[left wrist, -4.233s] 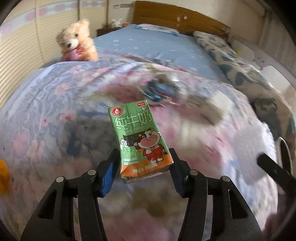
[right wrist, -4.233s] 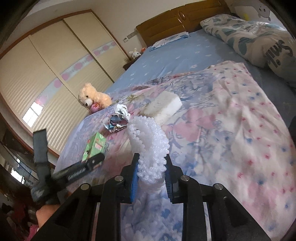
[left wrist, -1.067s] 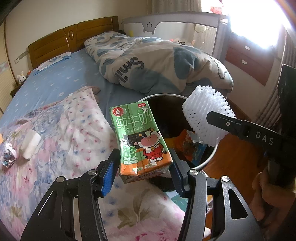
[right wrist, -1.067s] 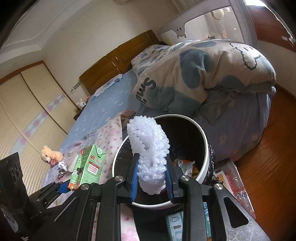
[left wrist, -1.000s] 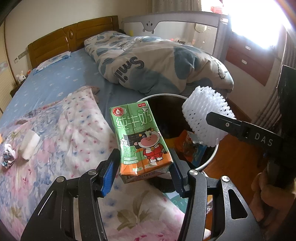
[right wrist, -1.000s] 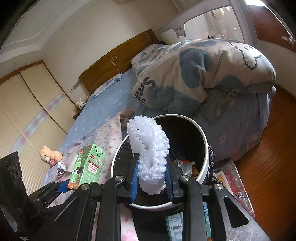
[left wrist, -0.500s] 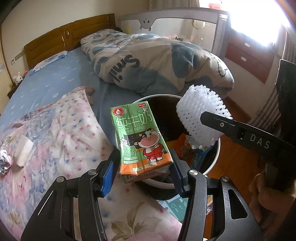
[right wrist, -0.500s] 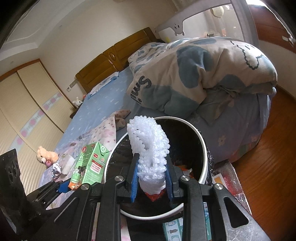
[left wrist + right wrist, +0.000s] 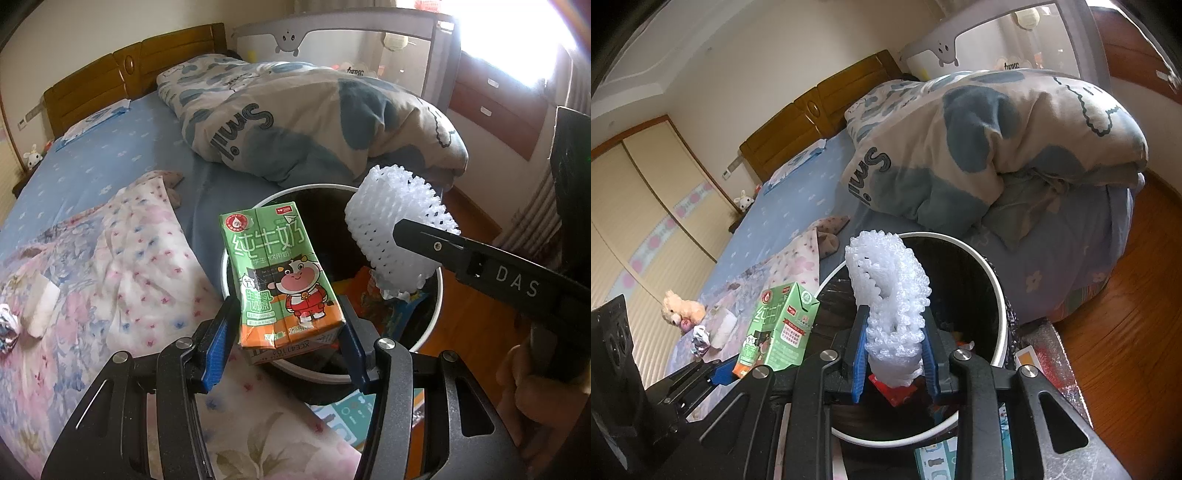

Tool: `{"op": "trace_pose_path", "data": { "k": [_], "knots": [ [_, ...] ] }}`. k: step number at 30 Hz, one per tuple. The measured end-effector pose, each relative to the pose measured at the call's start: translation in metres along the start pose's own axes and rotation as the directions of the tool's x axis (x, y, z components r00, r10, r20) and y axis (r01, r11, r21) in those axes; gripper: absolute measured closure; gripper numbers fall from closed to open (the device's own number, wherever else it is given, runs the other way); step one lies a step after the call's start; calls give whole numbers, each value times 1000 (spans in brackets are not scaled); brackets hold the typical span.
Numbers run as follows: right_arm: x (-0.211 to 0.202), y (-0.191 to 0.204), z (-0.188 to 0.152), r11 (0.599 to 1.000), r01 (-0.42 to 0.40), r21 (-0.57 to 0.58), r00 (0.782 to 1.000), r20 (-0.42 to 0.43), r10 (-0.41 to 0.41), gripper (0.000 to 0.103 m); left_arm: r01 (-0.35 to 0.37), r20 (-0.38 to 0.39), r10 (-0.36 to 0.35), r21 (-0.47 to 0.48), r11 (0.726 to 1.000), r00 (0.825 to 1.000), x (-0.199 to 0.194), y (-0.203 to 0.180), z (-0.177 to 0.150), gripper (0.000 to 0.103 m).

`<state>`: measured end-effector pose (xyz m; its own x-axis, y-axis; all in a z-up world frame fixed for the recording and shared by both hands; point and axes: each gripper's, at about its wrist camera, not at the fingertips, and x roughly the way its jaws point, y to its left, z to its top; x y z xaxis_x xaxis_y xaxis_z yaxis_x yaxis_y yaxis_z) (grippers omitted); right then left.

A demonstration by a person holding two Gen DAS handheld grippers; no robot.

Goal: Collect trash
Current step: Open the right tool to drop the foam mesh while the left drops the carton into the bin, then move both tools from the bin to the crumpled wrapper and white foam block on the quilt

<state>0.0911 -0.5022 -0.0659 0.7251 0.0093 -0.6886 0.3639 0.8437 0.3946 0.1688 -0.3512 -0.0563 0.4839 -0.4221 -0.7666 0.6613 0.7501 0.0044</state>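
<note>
My left gripper [image 9: 282, 343] is shut on a green milk carton [image 9: 280, 273] and holds it upright over the near rim of a round black trash bin with a white rim [image 9: 439, 295]. My right gripper [image 9: 894, 363] is shut on a white foam fruit net [image 9: 890, 295] and holds it above the bin's opening [image 9: 999, 295]. The carton also shows in the right wrist view [image 9: 777, 326], and the foam net in the left wrist view [image 9: 391, 229]. Colourful wrappers [image 9: 395, 314] lie inside the bin.
The bin stands beside a bed with a floral blanket [image 9: 122, 266] and a rolled duvet [image 9: 314, 110]. A white foam block [image 9: 40, 306] and a crumpled wrapper [image 9: 7, 328] lie on the blanket. A teddy bear [image 9: 679, 306] sits further back. Wooden floor [image 9: 1126, 350] lies to the right.
Both grippers have moved from the blanket to the bin, still holding the carton and the foam net. In the last second both drew closer over the bin's opening.
</note>
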Motion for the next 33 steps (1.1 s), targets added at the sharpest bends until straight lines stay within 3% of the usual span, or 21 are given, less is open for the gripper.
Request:
{"op": "trace_pose_path", "data": {
  "k": [12, 17, 19, 22, 33],
  "knots": [
    [8, 0, 2, 1000, -5, 7, 1000, -20, 5, 74, 16, -18, -17, -7, 1000, 1000, 7, 2, 1, 51],
    [11, -3, 4, 999, -6, 33, 1000, -28, 6, 56, 34, -29, -34, -5, 999, 999, 8, 2, 1, 50],
    [10, -3, 4, 999, -6, 39, 1000, -24, 7, 55, 32, -29, -33, -15, 999, 999, 7, 4, 0, 44],
    [8, -2, 4, 999, -3, 44, 1000, -15, 4, 42, 30, -18, -31, -37, 999, 999, 3, 10, -2, 42],
    [-7, 22, -10, 1000, -21, 11, 1000, 16, 21, 24, 7, 7, -6, -147, 989, 1000, -29, 56, -38, 35]
  ]
}}
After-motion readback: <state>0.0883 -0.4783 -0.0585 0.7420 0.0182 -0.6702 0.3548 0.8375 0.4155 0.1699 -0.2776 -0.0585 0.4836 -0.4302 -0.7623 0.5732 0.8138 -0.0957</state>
